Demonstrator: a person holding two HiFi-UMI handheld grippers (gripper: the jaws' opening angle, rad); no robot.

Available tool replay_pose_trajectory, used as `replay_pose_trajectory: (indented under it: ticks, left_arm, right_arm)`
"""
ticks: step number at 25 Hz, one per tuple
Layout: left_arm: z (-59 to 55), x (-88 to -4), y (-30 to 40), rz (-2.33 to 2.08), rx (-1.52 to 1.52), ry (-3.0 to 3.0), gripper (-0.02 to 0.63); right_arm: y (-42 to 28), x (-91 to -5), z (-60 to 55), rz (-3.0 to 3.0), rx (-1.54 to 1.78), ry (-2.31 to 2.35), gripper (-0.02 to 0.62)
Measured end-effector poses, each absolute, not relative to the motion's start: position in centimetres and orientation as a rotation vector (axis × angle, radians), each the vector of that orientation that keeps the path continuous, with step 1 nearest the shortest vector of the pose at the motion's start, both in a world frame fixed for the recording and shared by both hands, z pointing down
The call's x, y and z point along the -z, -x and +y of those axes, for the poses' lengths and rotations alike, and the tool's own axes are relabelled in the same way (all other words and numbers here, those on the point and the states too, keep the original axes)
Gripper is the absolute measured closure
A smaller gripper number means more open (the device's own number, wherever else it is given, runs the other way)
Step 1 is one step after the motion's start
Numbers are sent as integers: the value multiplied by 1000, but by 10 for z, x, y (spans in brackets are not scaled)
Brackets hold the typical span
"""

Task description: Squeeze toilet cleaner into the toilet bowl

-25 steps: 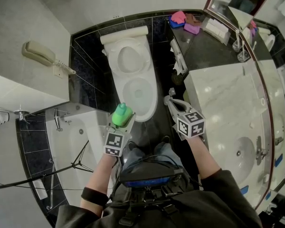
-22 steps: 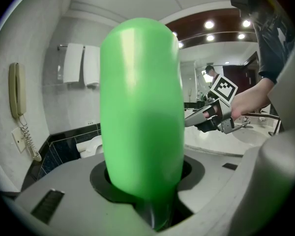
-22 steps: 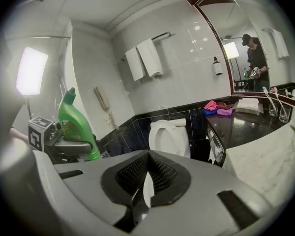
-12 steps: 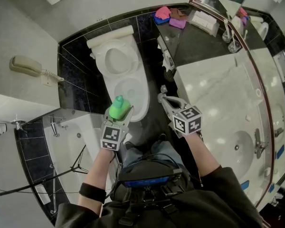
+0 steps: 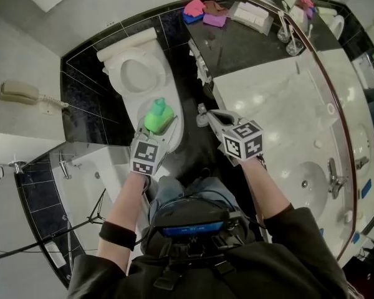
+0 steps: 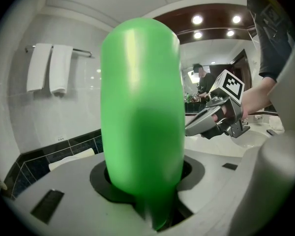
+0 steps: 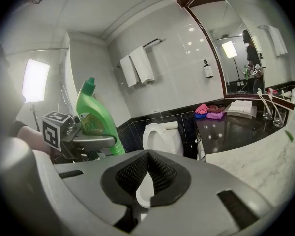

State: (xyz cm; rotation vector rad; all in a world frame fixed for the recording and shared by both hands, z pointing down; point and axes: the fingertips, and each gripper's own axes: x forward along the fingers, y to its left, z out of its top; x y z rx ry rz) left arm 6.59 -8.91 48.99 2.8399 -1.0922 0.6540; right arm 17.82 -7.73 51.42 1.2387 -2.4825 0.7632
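Observation:
A green toilet cleaner bottle (image 5: 158,115) stands upright in my left gripper (image 5: 160,127), whose jaws are shut on its body. In the head view it hangs over the front part of the white toilet bowl (image 5: 177,113); the lid (image 5: 134,73) is raised. The bottle (image 6: 141,112) fills the left gripper view and hides those jaws. My right gripper (image 5: 202,114) is shut and empty, to the right of the bowl, over the dark floor. In the right gripper view its shut jaws (image 7: 148,157) point toward the toilet (image 7: 162,135), with the bottle (image 7: 92,116) at the left.
A marble vanity (image 5: 280,104) with a sink (image 5: 311,180) runs along the right. Coloured cloths (image 5: 203,9) lie on the dark counter beyond. A bathtub (image 5: 106,170) and a tripod (image 5: 81,222) are at the left, a wall phone (image 5: 19,92) above them. Towels (image 7: 137,65) hang behind the toilet.
Both grippers have moved forward toward the toilet. The bottle, earlier just short of the bowl's front rim, now hangs over the bowl. The right gripper stays shut beside it.

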Motion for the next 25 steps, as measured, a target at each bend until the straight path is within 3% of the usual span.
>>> replay_pose_trajectory:
  ticks: [11, 25]
  left_arm:
    - [-124, -507, -142, -890, -671, -2919, 413]
    - [-253, -555, -263, -671, -654, -2968, 411]
  right_arm:
    - [-235, -527, -99, -2416, -806, -1369, 592]
    - [-316, -574, -200, -2274, -892, -1565, 592]
